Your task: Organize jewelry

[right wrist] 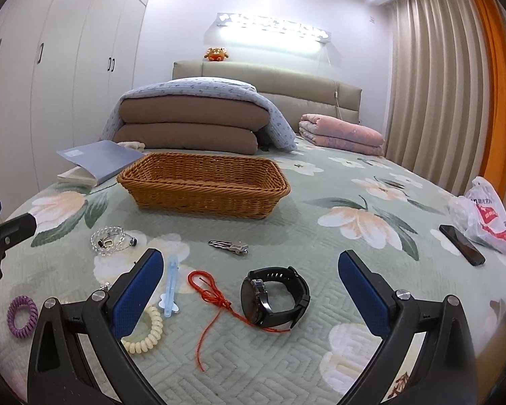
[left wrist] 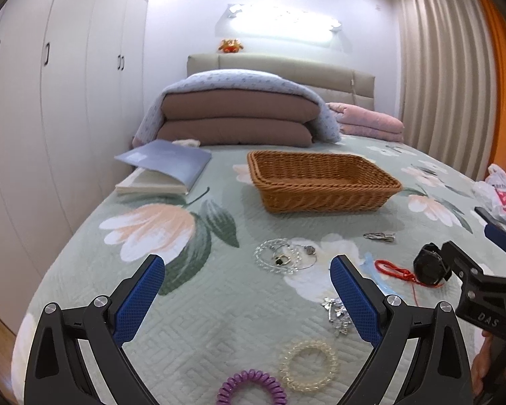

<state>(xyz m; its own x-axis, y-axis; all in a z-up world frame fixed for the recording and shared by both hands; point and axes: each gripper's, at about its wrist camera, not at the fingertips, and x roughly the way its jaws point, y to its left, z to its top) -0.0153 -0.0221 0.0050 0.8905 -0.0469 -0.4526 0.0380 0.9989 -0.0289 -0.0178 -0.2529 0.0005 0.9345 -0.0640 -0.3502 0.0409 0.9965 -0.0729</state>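
Both tongs wide open, nothing held: left tongs point(left wrist: 248, 275) hovering over the near part of the bed point(left wrist: 219, 307), right tongs point(right wrist: 249, 268) poised above the black watch point(right wrist: 275, 295) near the bed's near edge. Basket point(right wrist: 202, 185) apparently empty, toward the middle of the bed, well apart from all the jewelry.

Likely trouble from here:

- Red cord point(right wrist: 216, 298) touching and passing under the watch; probably dragged along or snagged if the watch is lifted carelessly.
- Watch resting on its side on a soft quilt; liable to tip or squirm out of a grip on the curved strap.
- Clear bead bracelet point(left wrist: 276, 256) piled with a fine ring and charm; easily scattered by a blunt grab.
- Silver brooch point(left wrist: 335, 312) just beside the left tongs' right finger; at risk of being pressed into the quilt.
- Purple hair tie point(left wrist: 251, 388) and pale hair tie point(left wrist: 308, 364) close to the near edge; possibly knocked off.
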